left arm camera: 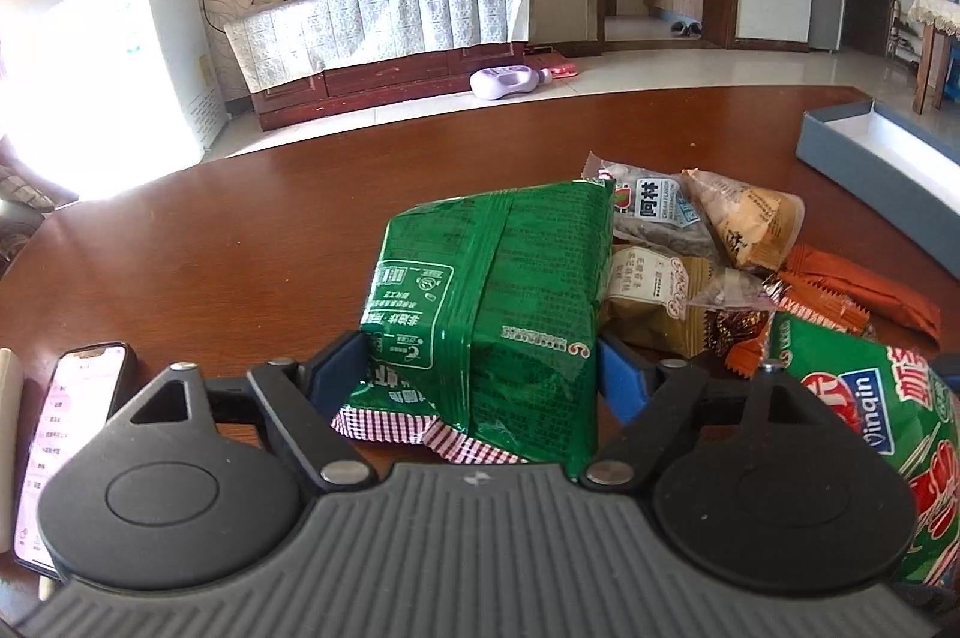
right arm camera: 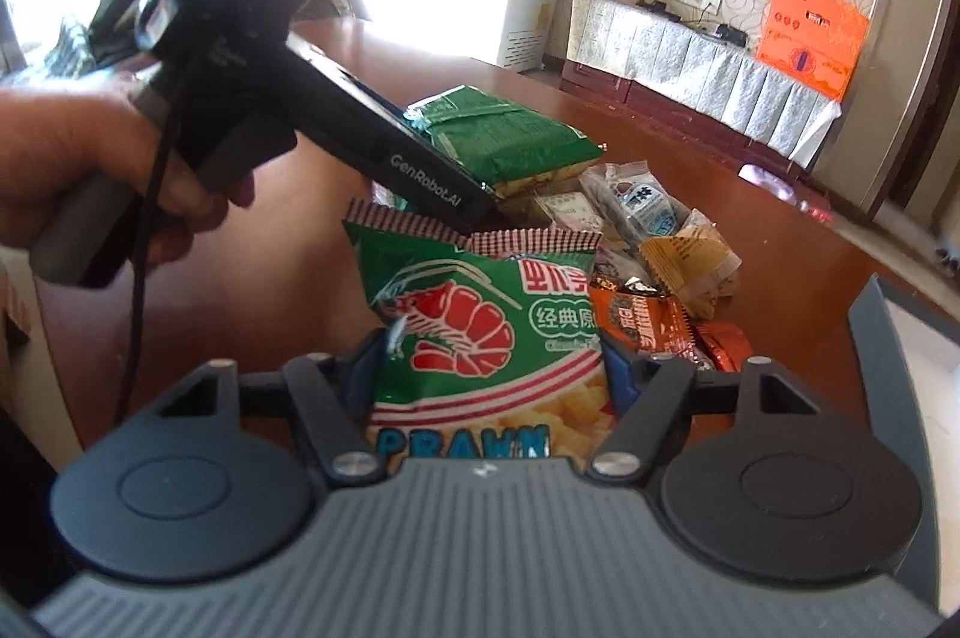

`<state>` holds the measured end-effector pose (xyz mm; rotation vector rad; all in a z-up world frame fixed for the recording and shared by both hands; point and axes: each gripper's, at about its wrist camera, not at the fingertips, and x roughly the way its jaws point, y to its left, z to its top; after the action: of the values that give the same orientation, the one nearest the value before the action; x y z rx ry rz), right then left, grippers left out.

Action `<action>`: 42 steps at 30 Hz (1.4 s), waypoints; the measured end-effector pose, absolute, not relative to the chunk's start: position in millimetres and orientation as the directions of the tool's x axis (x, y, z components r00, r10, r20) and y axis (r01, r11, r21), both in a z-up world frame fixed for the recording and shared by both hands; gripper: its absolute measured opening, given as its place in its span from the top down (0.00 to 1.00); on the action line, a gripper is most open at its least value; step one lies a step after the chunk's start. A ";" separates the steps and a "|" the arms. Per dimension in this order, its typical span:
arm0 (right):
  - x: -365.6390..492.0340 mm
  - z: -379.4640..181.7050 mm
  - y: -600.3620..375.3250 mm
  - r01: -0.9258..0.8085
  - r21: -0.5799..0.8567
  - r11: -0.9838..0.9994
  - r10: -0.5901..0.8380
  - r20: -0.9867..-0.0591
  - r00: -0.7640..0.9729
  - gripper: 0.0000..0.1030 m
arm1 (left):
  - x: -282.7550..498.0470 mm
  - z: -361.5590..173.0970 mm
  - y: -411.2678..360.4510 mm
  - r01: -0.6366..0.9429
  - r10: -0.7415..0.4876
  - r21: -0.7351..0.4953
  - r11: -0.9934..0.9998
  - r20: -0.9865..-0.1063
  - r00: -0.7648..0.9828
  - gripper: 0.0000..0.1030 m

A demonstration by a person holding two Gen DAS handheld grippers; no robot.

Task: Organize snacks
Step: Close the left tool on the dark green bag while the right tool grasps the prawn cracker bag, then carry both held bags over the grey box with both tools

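Both fingers clamp green bags: right's [right arm camera: 489, 374] reads "PRAWN" [right arm camera: 480, 332], left's [left arm camera: 480, 368] small print [left arm camera: 486, 290].

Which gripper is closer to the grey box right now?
Right. The right gripper, shut on the prawn chips bag, sits beside the grey box. The left gripper, gripping the green bag, is farther away.

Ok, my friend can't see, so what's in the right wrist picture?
The right hand-held gripper is shut on a green prawn snack bag. Beyond it, a hand holds the left hand-held gripper, which grips another green bag. Small snack packets are piled on a brown table.
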<state>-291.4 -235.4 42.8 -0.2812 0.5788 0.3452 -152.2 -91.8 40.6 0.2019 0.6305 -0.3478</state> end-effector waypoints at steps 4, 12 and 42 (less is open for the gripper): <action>-294.3 45.1 -234.3 -0.392 -0.160 0.906 0.238 -0.574 0.784 0.34 | -152.9 40.2 -86.4 0.377 -0.264 0.068 0.924 -0.601 0.755 0.34; -312.7 61.1 -235.4 -0.395 -0.136 0.908 0.272 -0.525 0.806 0.35 | -168.5 54.2 -81.8 0.351 -0.240 0.103 0.931 -0.552 0.799 0.37; -334.8 104.7 -339.2 -0.114 -0.140 0.984 0.059 -0.351 0.934 0.35 | -203.4 91.6 -204.3 0.472 -0.367 0.150 0.869 -0.445 0.817 0.37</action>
<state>-334.8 -339.2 104.7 -0.1593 0.3535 0.0887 -203.4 -204.3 91.6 0.2601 0.4184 -0.4525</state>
